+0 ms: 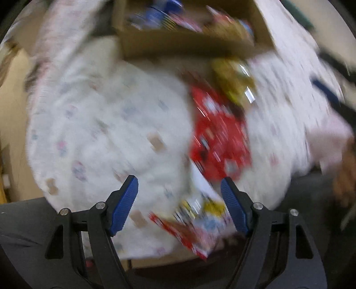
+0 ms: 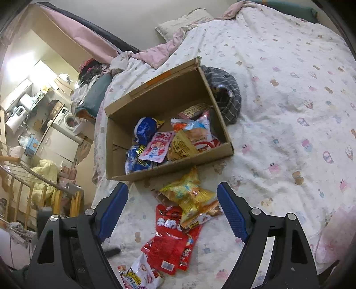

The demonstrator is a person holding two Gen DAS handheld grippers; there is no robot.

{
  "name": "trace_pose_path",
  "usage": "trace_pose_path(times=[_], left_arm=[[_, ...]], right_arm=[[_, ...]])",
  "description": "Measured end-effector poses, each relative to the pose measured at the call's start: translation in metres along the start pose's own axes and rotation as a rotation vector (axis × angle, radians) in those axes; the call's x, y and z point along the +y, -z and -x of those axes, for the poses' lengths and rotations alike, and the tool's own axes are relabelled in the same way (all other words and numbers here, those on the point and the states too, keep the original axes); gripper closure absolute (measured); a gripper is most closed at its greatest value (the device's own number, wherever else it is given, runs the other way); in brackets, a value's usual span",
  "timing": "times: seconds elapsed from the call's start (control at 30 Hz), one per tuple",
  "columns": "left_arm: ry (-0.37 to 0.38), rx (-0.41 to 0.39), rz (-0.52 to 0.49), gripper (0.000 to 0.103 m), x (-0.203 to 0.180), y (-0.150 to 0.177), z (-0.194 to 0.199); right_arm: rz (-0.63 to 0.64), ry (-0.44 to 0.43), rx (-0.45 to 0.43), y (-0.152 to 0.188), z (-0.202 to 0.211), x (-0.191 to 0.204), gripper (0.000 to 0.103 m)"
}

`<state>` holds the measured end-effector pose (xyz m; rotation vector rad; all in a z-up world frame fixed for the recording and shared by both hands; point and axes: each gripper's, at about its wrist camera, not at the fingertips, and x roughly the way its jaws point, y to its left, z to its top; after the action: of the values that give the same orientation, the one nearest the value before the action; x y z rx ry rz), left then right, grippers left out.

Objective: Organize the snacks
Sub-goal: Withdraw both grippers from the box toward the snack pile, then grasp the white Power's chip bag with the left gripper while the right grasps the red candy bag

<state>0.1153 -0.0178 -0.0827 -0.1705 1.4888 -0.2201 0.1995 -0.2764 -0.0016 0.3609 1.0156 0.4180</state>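
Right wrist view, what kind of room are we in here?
Most likely a bedroom in a small home: a bed with a printed quilt, a pillow at its head, and a washing machine in the cluttered space beyond.

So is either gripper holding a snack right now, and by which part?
Nothing is held: left gripper and right gripper are both open above the loose snack packets.

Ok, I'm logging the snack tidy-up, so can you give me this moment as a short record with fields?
setting: bed with patterned sheet
container: open cardboard box, several snack packs already inside
still outside: yellow pack, red packs, white pack, on the sheet in front of the box
left claw: open, empty, view blurred
right claw: open, empty, above the loose packs
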Motion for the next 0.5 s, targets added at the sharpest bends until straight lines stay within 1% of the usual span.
trace_pose_path(times=[0.03,0.13,0.2,0.27,0.3,0.43,0.5], left_arm=[[0.004,0.019,-0.047,0.029,-0.008,0.004,-0.002],[-0.034,0.083,-0.225,0.029,-0.038,0.018,-0.013],[-0.054,0.123,-0.284,0.029,-0.051,0.023,-0.023],[-0.061,0.155,-0.317,0.029,-0.059,0.026,-0.033],[-0.090,0.162,-0.330,0.029,-0.063,0.026,-0.039],[-0.139,0.166,-0.316,0.029,-0.066,0.023,-0.056],[-0.148,0.178,-0.314,0.029,-0.067,0.022,-0.064]], right_arm=[[-0.001,0.000,0.000,0.001,0.001,-0.002,0.018],[0.000,-0.001,-0.002,0.002,0.004,-0.004,0.018],[0.005,-0.003,-0.001,0.003,0.006,-0.005,0.018],[0.007,-0.004,-0.006,0.004,0.008,-0.005,0.018],[0.009,-0.006,-0.008,0.004,0.009,-0.005,0.018],[0.017,-0.008,-0.009,0.004,0.011,-0.003,0.018],[0.014,-0.008,-0.009,0.004,0.011,-0.002,0.018]])
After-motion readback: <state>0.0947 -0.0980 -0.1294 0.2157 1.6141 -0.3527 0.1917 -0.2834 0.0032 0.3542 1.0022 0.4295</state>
